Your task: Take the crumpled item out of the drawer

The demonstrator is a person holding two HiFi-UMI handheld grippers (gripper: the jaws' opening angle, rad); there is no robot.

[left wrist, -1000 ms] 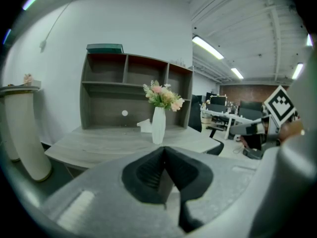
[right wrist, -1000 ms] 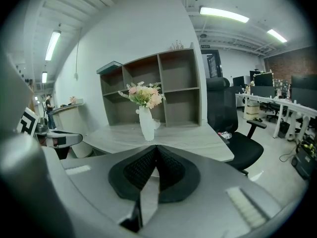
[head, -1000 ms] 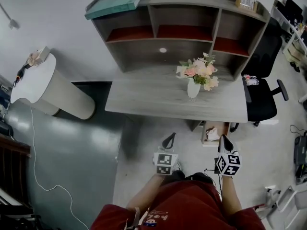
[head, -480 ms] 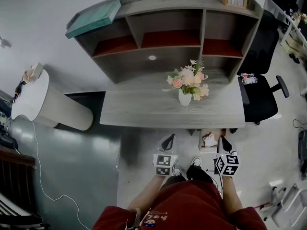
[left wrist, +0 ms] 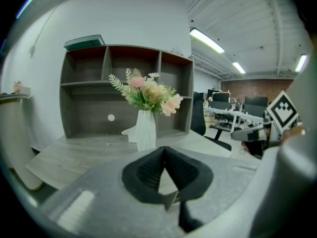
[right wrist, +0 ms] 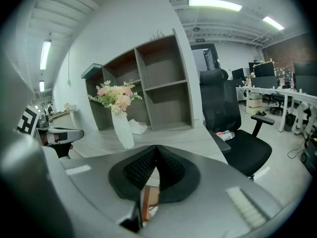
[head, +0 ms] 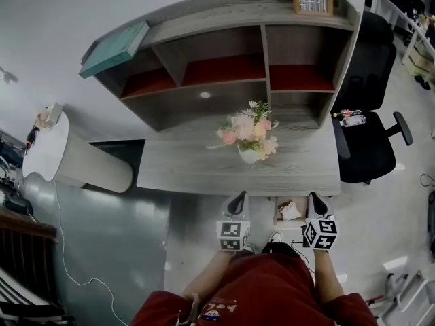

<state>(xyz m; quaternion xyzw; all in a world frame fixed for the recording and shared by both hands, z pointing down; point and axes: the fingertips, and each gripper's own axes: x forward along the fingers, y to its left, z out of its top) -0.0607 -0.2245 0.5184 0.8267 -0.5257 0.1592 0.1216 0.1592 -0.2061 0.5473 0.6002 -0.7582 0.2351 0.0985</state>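
An open wooden drawer sticks out below the desk's front edge, right of centre, with a crumpled white item lying in it. My right gripper hangs just right of the drawer, shut and empty. My left gripper is held left of the drawer, also shut with nothing in it. In the right gripper view the jaws meet at their tips, and a strip of the drawer shows below them. The left gripper points at the desk top.
The grey desk carries a hutch of shelves and a white vase of flowers. A black office chair with a bottle on it stands at the right. A white round stand and a floor cable lie left.
The person has stepped towards the desk, so both grippers are nearer its front edge. The drawer now lies between them, close to the right one. Both stay shut.
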